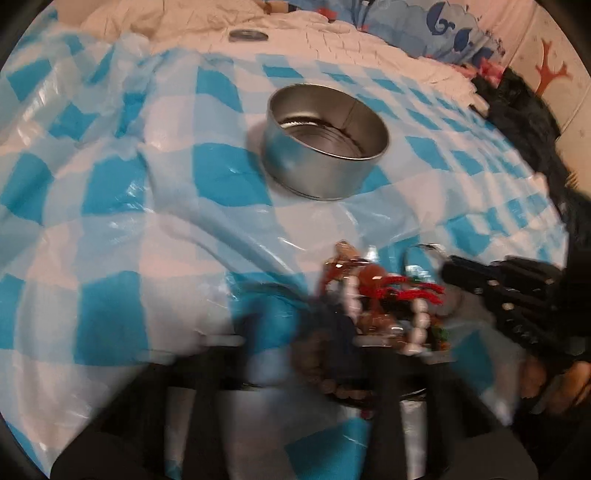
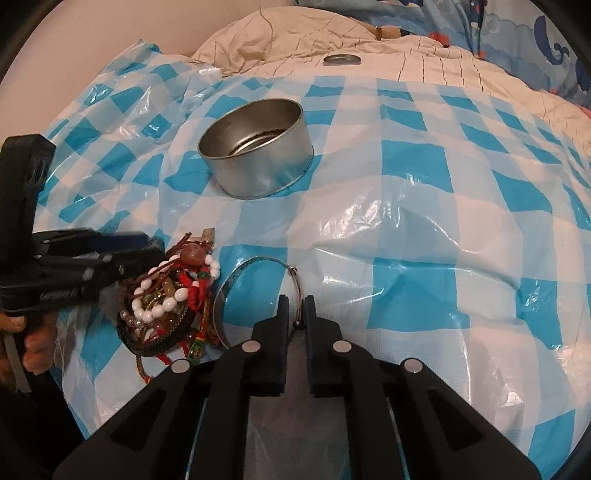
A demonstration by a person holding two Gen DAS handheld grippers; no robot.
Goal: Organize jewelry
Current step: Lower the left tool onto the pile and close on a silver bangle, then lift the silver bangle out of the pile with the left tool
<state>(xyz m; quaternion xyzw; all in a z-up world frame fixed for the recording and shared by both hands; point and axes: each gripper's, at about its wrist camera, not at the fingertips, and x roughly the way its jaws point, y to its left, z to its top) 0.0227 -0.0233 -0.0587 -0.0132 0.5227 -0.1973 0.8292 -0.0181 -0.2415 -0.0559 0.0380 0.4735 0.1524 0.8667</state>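
Note:
A round silver tin (image 1: pixel 325 142) stands open on the blue-and-white checked plastic sheet; it also shows in the right wrist view (image 2: pixel 256 149). A pile of jewelry (image 2: pixel 170 299) with white beads, red cords and brown beads lies near the front left; it is blurred in the left wrist view (image 1: pixel 376 299). My right gripper (image 2: pixel 295 314) is shut on a thin silver bangle (image 2: pixel 236 280) beside the pile. My left gripper (image 2: pixel 122 266) reaches into the pile from the left; its jaws are blurred in its own view.
The checked sheet (image 2: pixel 424 229) covers a bed with cream bedding (image 2: pixel 295 33) behind. A tin lid (image 2: pixel 341 59) lies far back on the bedding. A blue whale-print pillow (image 2: pixel 535 37) sits at the back right.

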